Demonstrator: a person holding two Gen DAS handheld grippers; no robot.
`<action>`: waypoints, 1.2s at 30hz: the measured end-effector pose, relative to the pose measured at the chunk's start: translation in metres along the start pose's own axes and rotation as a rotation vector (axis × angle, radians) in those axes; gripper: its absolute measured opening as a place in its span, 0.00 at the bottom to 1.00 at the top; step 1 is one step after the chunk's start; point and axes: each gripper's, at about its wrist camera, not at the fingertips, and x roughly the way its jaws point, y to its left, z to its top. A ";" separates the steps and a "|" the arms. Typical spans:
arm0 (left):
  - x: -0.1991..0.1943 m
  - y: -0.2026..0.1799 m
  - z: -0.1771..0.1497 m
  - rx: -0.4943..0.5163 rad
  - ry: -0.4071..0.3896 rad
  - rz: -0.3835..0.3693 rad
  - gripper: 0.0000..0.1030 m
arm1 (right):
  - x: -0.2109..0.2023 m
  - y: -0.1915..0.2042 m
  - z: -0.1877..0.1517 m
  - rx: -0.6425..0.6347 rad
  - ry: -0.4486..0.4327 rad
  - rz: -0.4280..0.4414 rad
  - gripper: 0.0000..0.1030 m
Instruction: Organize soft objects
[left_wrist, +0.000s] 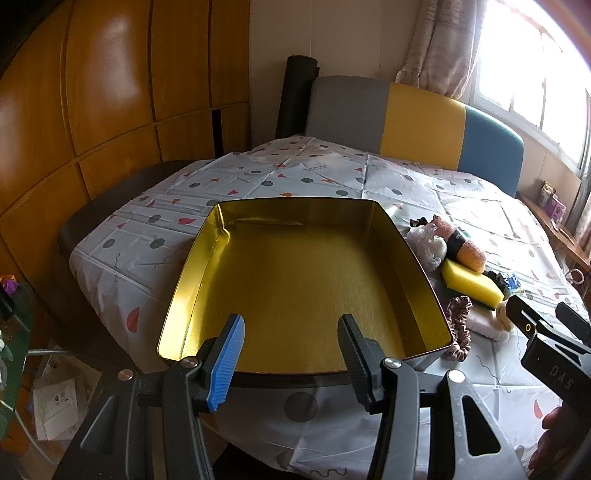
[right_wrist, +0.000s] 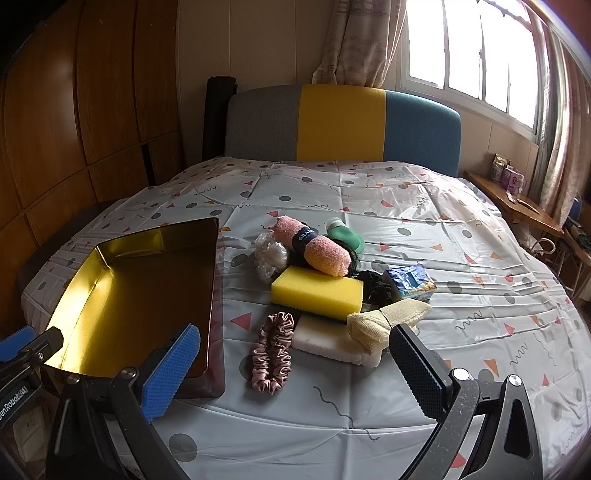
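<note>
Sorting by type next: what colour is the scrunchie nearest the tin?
Dusty pink, satin-like scrunchie, lying beside the gold tin; clearest in the right wrist view.

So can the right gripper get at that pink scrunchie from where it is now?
Probably yes: the right gripper is open and empty, and the pink scrunchie lies flat on the tablecloth just ahead, with nothing between.

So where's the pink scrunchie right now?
In the right wrist view, the pink scrunchie lies on the tablecloth near the front, between the gold tin on its left and the white foam block on its right, just below the yellow sponge.
</note>
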 end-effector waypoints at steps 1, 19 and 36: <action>0.000 0.000 0.000 0.000 0.001 0.000 0.52 | 0.000 0.000 0.000 0.001 0.000 0.001 1.00; 0.007 -0.011 0.001 0.045 0.034 -0.069 0.52 | 0.003 -0.031 0.010 0.028 -0.004 -0.002 1.00; 0.036 -0.144 0.020 0.448 0.223 -0.475 0.64 | 0.053 -0.199 0.013 0.276 0.111 -0.109 1.00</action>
